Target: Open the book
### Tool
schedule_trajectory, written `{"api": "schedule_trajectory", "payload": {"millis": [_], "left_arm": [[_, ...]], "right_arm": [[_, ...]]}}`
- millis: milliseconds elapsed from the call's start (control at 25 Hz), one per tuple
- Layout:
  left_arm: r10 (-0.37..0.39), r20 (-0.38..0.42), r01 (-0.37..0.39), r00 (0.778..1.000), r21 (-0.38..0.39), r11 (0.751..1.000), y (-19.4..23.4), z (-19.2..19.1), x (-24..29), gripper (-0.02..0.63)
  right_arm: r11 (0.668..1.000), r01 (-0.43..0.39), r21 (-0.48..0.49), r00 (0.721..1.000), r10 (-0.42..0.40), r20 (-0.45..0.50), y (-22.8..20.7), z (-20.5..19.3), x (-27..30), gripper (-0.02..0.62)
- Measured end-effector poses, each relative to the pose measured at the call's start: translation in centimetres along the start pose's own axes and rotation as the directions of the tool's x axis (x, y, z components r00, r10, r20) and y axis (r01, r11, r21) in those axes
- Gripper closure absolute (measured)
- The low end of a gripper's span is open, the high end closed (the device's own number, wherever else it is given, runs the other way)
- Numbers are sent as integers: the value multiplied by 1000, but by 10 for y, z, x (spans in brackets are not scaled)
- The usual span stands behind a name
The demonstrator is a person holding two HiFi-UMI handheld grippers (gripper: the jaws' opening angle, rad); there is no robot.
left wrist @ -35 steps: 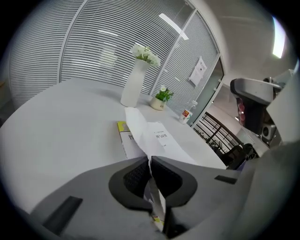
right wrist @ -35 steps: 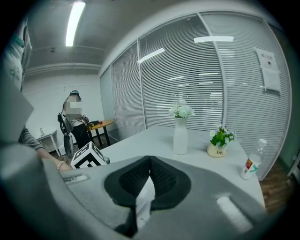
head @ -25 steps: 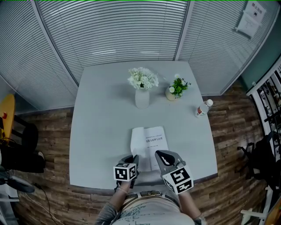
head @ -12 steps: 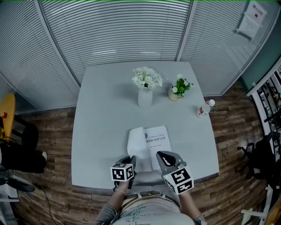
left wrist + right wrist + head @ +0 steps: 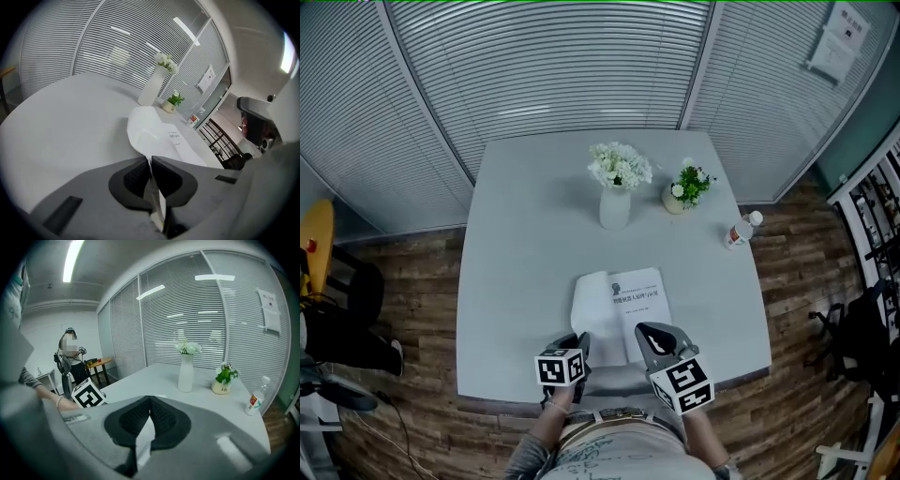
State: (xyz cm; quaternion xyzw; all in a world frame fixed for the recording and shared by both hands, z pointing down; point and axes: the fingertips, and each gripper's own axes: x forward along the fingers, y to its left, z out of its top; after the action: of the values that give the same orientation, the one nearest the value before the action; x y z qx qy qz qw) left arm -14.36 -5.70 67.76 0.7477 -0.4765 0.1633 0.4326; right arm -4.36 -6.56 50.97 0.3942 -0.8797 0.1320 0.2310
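A thin white book (image 5: pixel 636 302) lies on the grey table (image 5: pixel 516 262) near the front edge, a printed page facing up. Its cover sheet (image 5: pixel 589 302) curls up and over to the left. My left gripper (image 5: pixel 579 343) is shut on the near edge of that sheet. In the left gripper view the paper (image 5: pixel 143 133) runs up from between the pads of that gripper (image 5: pixel 150 161). My right gripper (image 5: pixel 645 332) hovers over the book's near right part. Its jaws meet at the tips (image 5: pixel 150 399) with nothing gripped.
A white vase of white flowers (image 5: pixel 616 192), a small potted plant (image 5: pixel 682 192) and a plastic bottle (image 5: pixel 739 230) stand at the table's far side. Blinds and glass walls surround the table. A person (image 5: pixel 70 359) stands by a far desk.
My left gripper has shifted a little to the left with the cover sheet, which now bulges further out past the book's left edge. The right gripper has stayed put.
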Motion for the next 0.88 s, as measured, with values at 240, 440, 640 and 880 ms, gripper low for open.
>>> {"api": "schedule_trajectory", "payload": {"millis": [240,440,640,880], "left_arm": [[8,-1,-8,1000,-28,1000,13,-2,-6,595],[28,4,-28,1000,-49,998,27,-3,-12,594],[65,2,-65,998,-73,995,49,-8,-18,594],[105,-17,-106,994,-77,991,73,-14,-27,594]], "right_arm": [[1000,-3,-1,1000,3,-10,7,-1,5,594],[1000,-10,-4,1000,10,-13,13,1,10,594],[1000,-13,-7,1000,13,-20,17,0,15,594],[1000,-7,-4,1000,7,-22,22,1,18,594]]}}
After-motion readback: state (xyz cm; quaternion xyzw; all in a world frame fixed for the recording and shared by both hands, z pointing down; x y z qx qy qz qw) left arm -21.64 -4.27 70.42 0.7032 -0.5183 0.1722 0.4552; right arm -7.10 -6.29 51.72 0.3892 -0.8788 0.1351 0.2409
